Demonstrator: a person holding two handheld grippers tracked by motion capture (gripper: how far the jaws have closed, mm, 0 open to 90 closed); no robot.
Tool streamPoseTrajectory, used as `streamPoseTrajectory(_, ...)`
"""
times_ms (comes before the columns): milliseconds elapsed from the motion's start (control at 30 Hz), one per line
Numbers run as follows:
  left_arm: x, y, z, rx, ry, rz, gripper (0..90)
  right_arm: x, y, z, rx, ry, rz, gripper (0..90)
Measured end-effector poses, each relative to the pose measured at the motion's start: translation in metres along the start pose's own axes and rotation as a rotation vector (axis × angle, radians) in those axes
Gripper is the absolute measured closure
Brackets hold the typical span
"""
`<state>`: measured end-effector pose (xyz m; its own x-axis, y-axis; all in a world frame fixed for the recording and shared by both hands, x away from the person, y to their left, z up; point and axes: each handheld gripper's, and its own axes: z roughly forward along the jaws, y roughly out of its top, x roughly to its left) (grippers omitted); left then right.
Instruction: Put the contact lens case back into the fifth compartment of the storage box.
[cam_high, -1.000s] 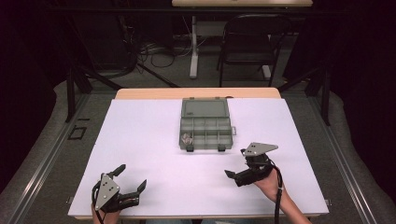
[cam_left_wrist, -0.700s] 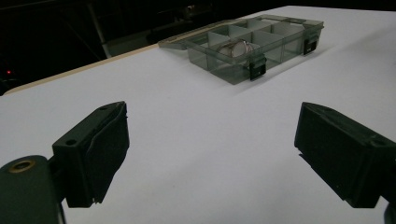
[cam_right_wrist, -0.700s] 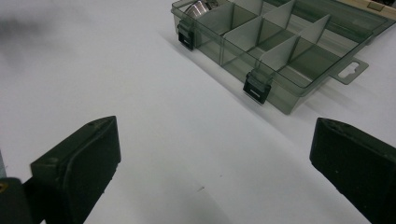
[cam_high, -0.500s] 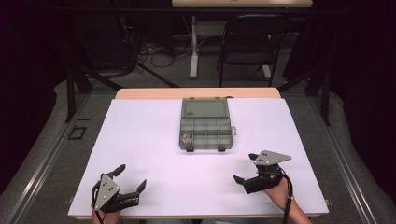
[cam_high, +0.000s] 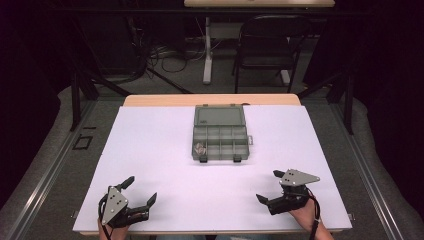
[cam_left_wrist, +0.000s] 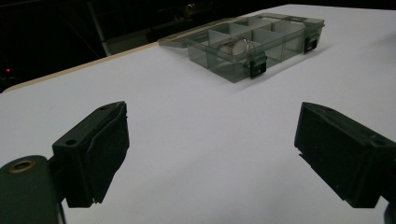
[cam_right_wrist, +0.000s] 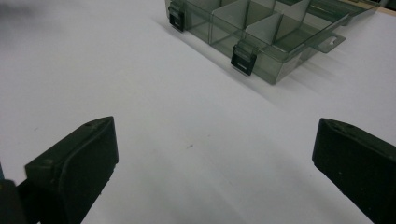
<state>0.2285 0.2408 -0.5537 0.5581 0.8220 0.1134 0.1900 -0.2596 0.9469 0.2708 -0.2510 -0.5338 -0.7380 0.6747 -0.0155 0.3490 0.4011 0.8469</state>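
A clear grey compartment box (cam_high: 220, 132) lies open in the middle of the white table top (cam_high: 150, 150), its lid folded back toward the far side. Small metal parts (cam_high: 201, 148) sit in its near-left compartment; the left gripper view also shows the box (cam_left_wrist: 254, 44) and those metal parts (cam_left_wrist: 235, 45). My left gripper (cam_high: 140, 190) is open near the table's front left corner, nothing between its jaws. My right gripper (cam_high: 270, 186) is open near the front right, also holding nothing. The box (cam_right_wrist: 261, 32) lies ahead of the right gripper, well beyond its jaws.
A dark folding chair (cam_high: 265, 45) and a table leg (cam_high: 207, 50) with cables stand beyond the far edge. Dark frame bars (cam_high: 80, 95) flank the table on both sides. White surface stretches between the grippers and the box.
My right gripper has drawn back toward the front right corner, away from the box. The left gripper has stayed where it was.
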Motion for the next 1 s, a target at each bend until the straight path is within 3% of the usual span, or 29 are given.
streamPoseTrajectory(533, 0.000, -0.001, 0.002, 0.010, -0.007, -0.006, 10.4, 0.000, -0.024, -0.011, -0.021, -0.019, -0.003, 0.0)
streamPoseTrajectory(1000, 0.002, -0.002, 0.005, 0.026, -0.030, -0.028, 10.4, -0.001, -0.030, -0.015, -0.037, -0.023, 0.006, 0.0)
